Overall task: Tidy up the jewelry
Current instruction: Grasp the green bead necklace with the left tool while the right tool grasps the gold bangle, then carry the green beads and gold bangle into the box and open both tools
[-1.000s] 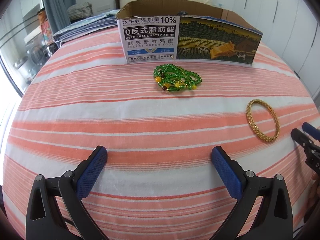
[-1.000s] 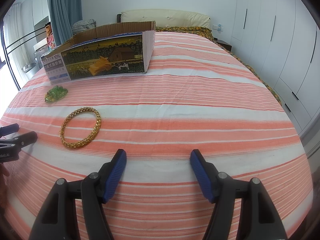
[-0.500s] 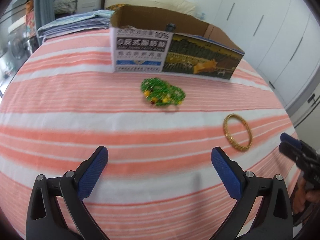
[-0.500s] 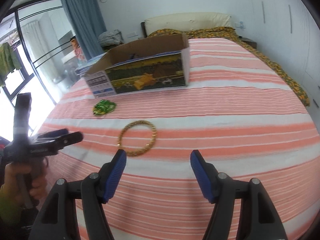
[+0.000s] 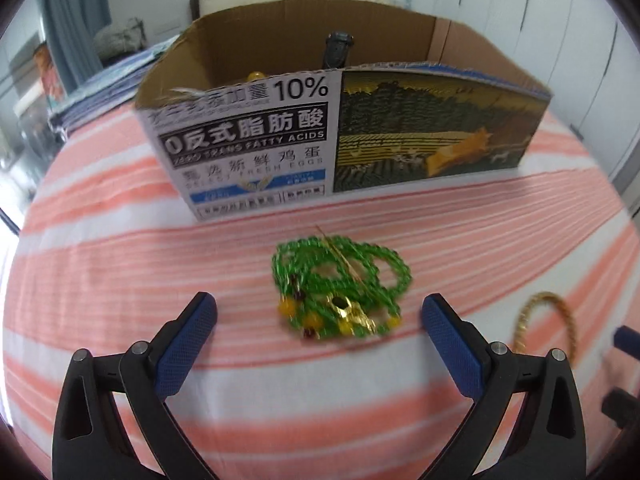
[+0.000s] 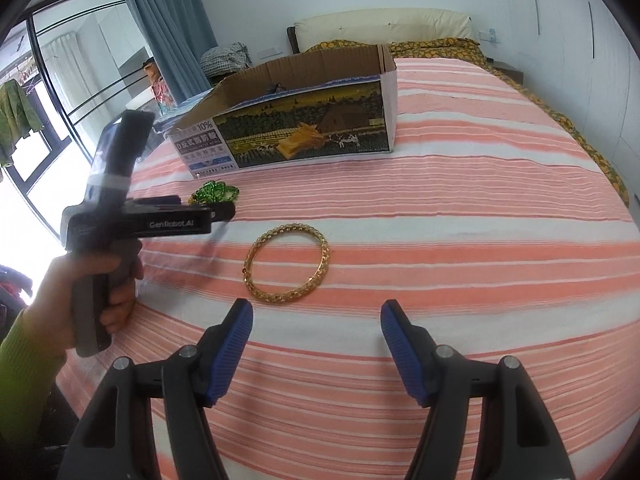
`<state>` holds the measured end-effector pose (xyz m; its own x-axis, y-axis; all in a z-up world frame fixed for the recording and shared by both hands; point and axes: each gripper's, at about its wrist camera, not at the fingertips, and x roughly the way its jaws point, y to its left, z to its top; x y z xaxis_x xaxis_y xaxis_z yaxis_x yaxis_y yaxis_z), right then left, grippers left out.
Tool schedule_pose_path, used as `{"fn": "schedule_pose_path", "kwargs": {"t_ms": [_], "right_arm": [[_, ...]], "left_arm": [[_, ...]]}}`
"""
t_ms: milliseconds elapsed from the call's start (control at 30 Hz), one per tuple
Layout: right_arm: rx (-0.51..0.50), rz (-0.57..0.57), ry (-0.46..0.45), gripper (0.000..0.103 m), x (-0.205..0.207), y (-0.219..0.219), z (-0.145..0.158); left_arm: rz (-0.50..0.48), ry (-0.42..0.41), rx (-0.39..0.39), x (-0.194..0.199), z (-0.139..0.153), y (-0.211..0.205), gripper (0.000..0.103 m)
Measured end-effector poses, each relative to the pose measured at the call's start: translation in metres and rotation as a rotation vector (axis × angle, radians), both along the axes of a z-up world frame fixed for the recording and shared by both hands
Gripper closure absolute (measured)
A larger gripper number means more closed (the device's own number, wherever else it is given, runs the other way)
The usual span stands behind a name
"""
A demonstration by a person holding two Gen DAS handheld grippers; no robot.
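While both lie on the striped bed (image 5: pixel 120 248) | left tool (image 5: pixel 320 312) gapes over green bead necklace (image 5: pixel 340 280) | right tool (image 6: pixel 316 320) gapes near gold woven bangle (image 6: pixel 286 268)

A home bedroom: striped bed (image 6: pixel 460 208) with pillow (image 6: pixel 380 26) at its headboard end, blue curtain (image 6: pixel 160 28) by a large window (image 6: pixel 44 92), white wardrobe doors (image 5: pixel 560 32).

Bed sheet (image 5: pixel 120 272): orange-pink & white stripes. Bead necklace (image 5: pixel 340 284): green, w/ yellow & dark red beads, gold bits. Bangle (image 6: pixel 286 266): gold, woven look. Cardboard box (image 5: pixel 344 136): brown inside; outside white panel w/ black print, plus dark green/yellow farm picture. Fingers (image 5: pixel 188 340): blue textured pads, black arms. Sleeve (image 6: pixel 20 380): lime green. Curtain (image 6: pixel 160 28): blue-grey.
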<state>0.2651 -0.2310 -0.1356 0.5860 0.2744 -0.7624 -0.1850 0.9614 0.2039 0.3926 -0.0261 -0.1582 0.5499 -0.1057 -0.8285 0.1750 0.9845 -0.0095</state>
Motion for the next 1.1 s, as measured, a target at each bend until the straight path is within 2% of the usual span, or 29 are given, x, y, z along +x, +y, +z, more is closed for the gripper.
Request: {"fn": "schedule_pose_path", "kwargs": {"t_ms": [100,133,200,233,333,367,400,433,467,533,567,667,900,1100], "right_arm": [[-0.045,-0.023,0.007,0.035,0.011,0.003,0.001],[-0.061,-0.032,0.003,0.037,0.017,0.005,0.002],[-0.096,-0.018,0.013,0.055,0.03,0.011,0.0],[-0.105,-0.001,0.034,0.064,0.038,0.015,-0.003],[-0.105,0.041,0.075,0.067,0.056,0.026,-0.012],[-0.137,0.057,0.076,0.072,0.058,0.033,-0.014],[-0.169,0.066,0.061,0.082,0.058,0.037,-0.015],[-0.21,0.075,0.055,0.095,0.057,0.042,-0.015],[-0.222,0.076,0.049,0.097,0.056,0.044,-0.016],[-0.201,0.072,0.052,0.097,0.055,0.043,-0.015],[-0.189,0.064,0.051,0.097,0.052,0.04,-0.014],[-0.153,0.042,0.024,0.097,0.039,0.029,-0.003],[-0.057,0.004,-0.023,0.097,0.023,0.008,0.027],[-0.007,-0.028,-0.039,0.097,0.022,-0.007,0.035]], "left_arm": [[0.01,-0.005,-0.026,0.009,0.001,0.001,0.002],[0.011,-0.009,-0.025,0.008,0.001,0.001,0.005],[0.001,-0.032,-0.016,0.006,0.003,-0.002,0.016],[-0.011,-0.039,-0.015,0.005,0.004,-0.003,0.023],[-0.048,-0.061,-0.012,-0.002,0.007,-0.01,0.044],[-0.055,-0.064,-0.012,-0.004,0.007,-0.011,0.053],[-0.064,-0.07,-0.014,-0.008,0.007,-0.009,0.058],[-0.073,-0.076,-0.016,-0.01,0.008,-0.01,0.068],[-0.077,-0.079,-0.017,-0.013,0.009,-0.009,0.078],[-0.082,-0.083,-0.021,-0.017,0.01,-0.009,0.08],[-0.082,-0.085,-0.027,-0.019,0.011,-0.007,0.085],[-0.079,-0.087,-0.07,-0.03,0.018,0.001,0.089],[-0.054,-0.113,-0.199,-0.054,0.044,0.026,0.09],[-0.039,-0.169,-0.291,-0.079,0.079,0.044,0.09]]}}
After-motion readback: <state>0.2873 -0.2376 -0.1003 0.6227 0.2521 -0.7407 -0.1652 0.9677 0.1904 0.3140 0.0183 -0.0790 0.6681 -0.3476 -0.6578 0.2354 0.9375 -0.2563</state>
